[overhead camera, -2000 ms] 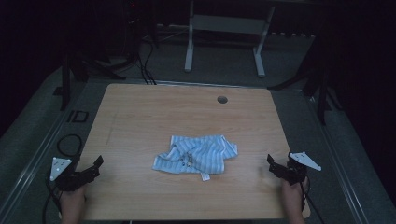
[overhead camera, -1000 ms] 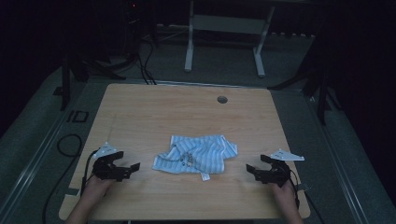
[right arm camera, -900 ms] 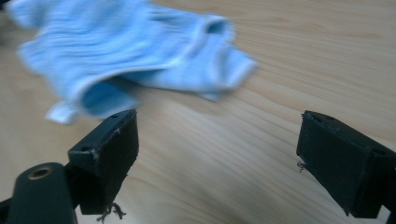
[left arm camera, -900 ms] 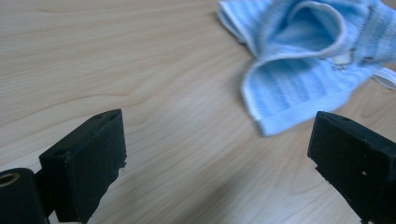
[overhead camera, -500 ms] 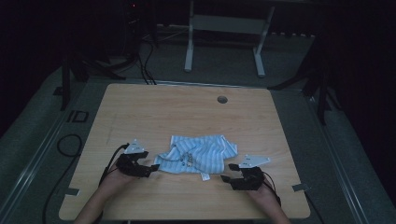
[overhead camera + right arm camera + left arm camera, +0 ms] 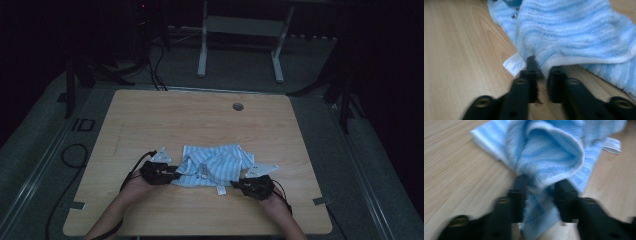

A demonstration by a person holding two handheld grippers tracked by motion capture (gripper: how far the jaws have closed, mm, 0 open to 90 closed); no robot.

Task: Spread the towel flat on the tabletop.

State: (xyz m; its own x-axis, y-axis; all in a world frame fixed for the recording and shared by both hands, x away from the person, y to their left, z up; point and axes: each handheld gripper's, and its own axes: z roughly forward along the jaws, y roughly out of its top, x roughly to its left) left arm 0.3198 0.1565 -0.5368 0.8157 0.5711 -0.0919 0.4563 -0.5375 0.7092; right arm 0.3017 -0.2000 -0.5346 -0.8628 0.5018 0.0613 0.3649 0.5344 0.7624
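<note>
A light blue striped towel [image 6: 215,162] lies crumpled near the front middle of the wooden table [image 6: 200,120]. My left gripper [image 6: 175,175] is at its left edge. Its jaws have just been closing, and in the left gripper view a fold of the towel [image 6: 549,152] is bunched and pinched in the left gripper [image 6: 540,186]. My right gripper [image 6: 237,184] is at the towel's front right corner. Its jaws have just been closing too, and the right gripper [image 6: 541,65] clamps the hem of the towel [image 6: 579,32]. A white label [image 6: 514,64] lies just left of its jaws.
A round cable hole [image 6: 238,106] sits near the table's far edge. A white desk frame [image 6: 240,25] stands on the floor behind the table. Cables [image 6: 75,155] lie on the floor to the left. Bare wood surrounds the towel.
Both grippers have moved inward from the table's sides to the towel's left and right edges. Their jaws have narrowed onto the cloth.
</note>
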